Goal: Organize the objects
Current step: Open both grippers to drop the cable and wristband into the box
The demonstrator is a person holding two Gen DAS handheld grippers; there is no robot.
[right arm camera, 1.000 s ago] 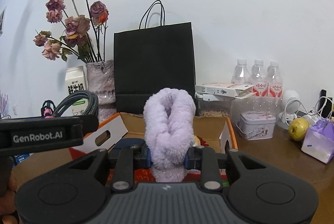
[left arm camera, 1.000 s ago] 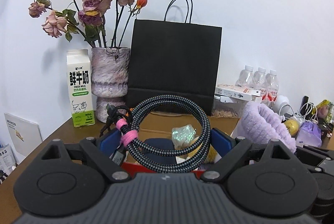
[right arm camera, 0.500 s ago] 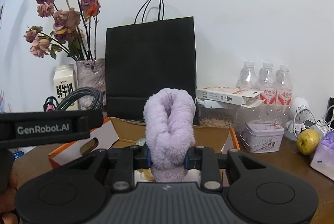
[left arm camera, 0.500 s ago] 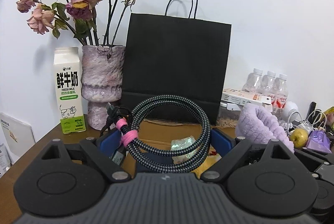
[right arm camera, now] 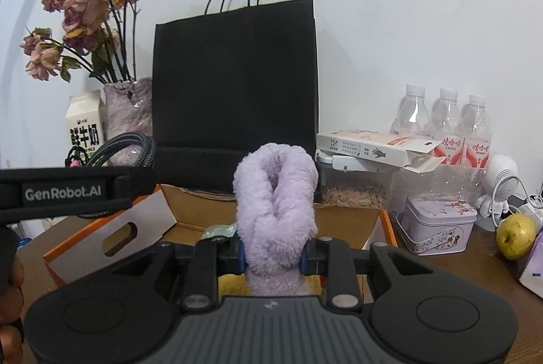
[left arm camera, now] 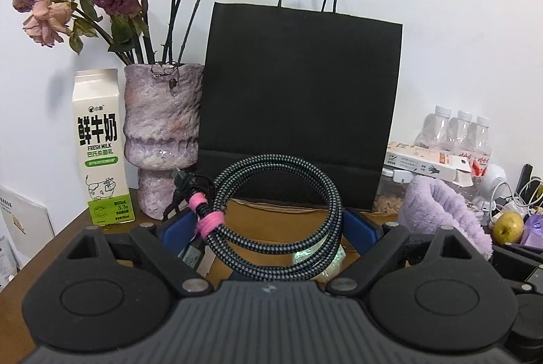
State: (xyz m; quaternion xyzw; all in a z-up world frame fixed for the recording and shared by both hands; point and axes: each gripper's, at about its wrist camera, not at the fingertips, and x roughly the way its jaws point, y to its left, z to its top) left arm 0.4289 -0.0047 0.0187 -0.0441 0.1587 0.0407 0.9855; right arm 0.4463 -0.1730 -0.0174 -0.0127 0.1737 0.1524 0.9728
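Both grippers have closed in on the black paper bag (left arm camera: pixel 302 106), which now looms larger than a second ago, so the drop-off is likely near. The left gripper (left arm camera: pixel 268 228) clamps wide on the coiled braided cable (left arm camera: pixel 275 218); the right gripper (right arm camera: pixel 275 253) pinches the folded lilac fluffy cloth (right arm camera: pixel 276 211). Both loads hang over the open cardboard box (right arm camera: pixel 346 218) (their likely home) at the table's back edge. Vase (left arm camera: pixel 161 129), milk carton (left arm camera: pixel 100 146), tin (right arm camera: pixel 439 224) and bottles (right arm camera: pixel 443 116) crowd round; nothing blocks the box
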